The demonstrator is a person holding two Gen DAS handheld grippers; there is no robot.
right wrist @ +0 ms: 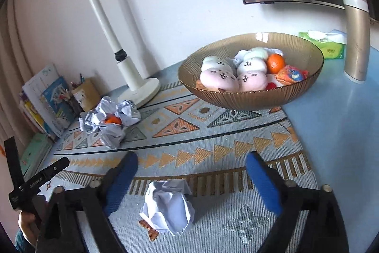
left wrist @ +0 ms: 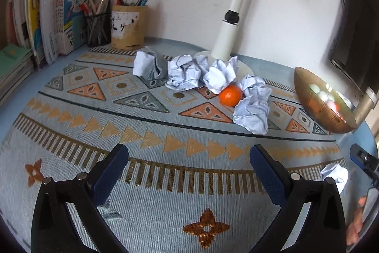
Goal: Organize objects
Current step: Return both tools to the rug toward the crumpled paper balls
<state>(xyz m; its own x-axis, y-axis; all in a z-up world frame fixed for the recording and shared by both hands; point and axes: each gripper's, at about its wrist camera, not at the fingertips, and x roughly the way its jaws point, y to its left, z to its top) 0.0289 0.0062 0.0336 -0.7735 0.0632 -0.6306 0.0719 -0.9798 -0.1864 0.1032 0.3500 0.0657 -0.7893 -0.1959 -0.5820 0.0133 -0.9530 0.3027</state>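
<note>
Hovering over patterned mat [left wrist: 146, 217]: left gripper [left wrist: 188, 172] jaws wide apart, nothing between them; right gripper [right wrist: 191, 181] spread too, crumpled paper ball [right wrist: 169, 206] lying loose on mat between the fingers, pads not touching it. Heaped by desk lamp base [right wrist: 139, 93]: more crumpled papers [left wrist: 189, 74] around a tangerine [left wrist: 230, 95]. Sitting right of mat: amber ribbed bowl [right wrist: 248, 98] with plush buns [right wrist: 219, 77] and another tangerine [right wrist: 275, 63].

Orange tangerine [left wrist: 230, 95]; white crumpled paper [right wrist: 168, 206]; amber ribbed bowl [right wrist: 248, 96]; pale-blue mat [left wrist: 165, 193], orange triangles.
</note>
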